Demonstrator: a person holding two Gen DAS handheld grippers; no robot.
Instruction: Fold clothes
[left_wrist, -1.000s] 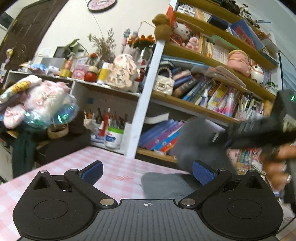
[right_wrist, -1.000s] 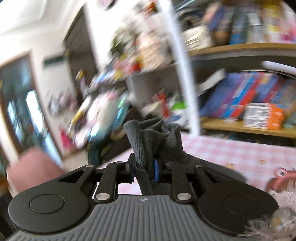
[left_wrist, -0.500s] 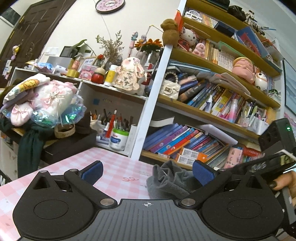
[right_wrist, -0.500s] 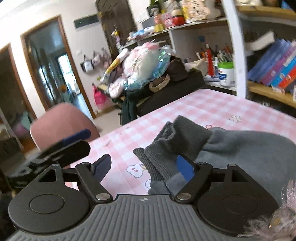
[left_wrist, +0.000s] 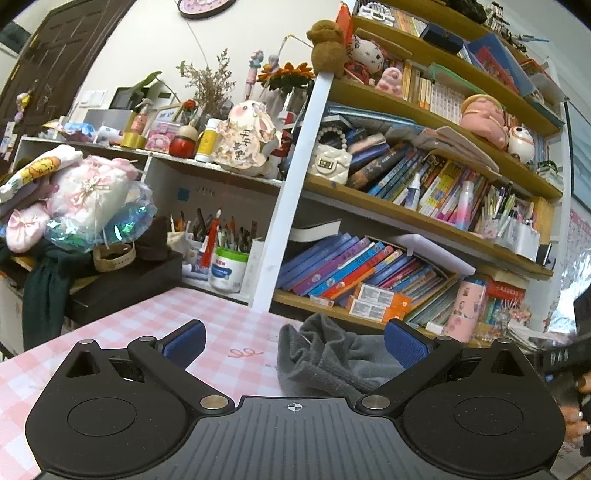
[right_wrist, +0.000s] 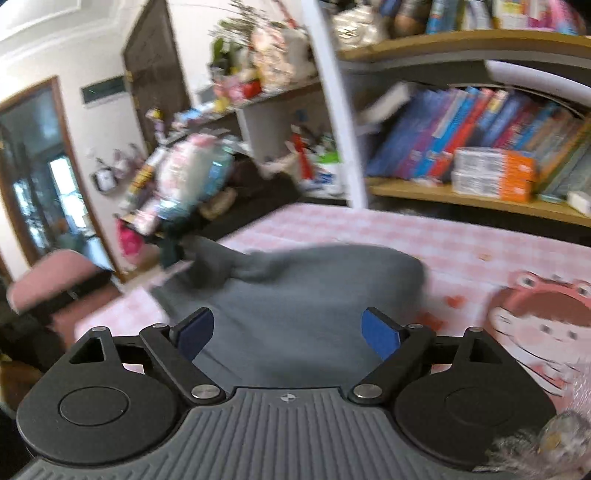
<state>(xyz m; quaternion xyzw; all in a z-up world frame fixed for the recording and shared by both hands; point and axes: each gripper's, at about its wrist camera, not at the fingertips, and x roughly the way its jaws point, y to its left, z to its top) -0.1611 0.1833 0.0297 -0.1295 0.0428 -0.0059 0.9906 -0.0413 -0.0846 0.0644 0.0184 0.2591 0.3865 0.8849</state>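
A grey garment (left_wrist: 332, 358) lies bunched on the pink checked table (left_wrist: 155, 325), its ribbed cuff toward my left gripper (left_wrist: 293, 341), which is open and empty with the cloth just ahead between its blue pads. In the right wrist view the same garment (right_wrist: 295, 295) spreads flat on the table. My right gripper (right_wrist: 288, 332) is open wide above its near edge, holding nothing. The view is blurred by motion.
A crowded bookshelf (left_wrist: 406, 229) and a low shelf with a pen cup (left_wrist: 225, 269) stand behind the table. A pink cartoon figure (right_wrist: 539, 325) is printed on the tablecloth at right. A pink chair (right_wrist: 55, 280) stands at the table's left.
My right gripper let go of the grey garment, opened wide and pulled back. The garment dropped onto the table. My left gripper stayed open and nearly still.
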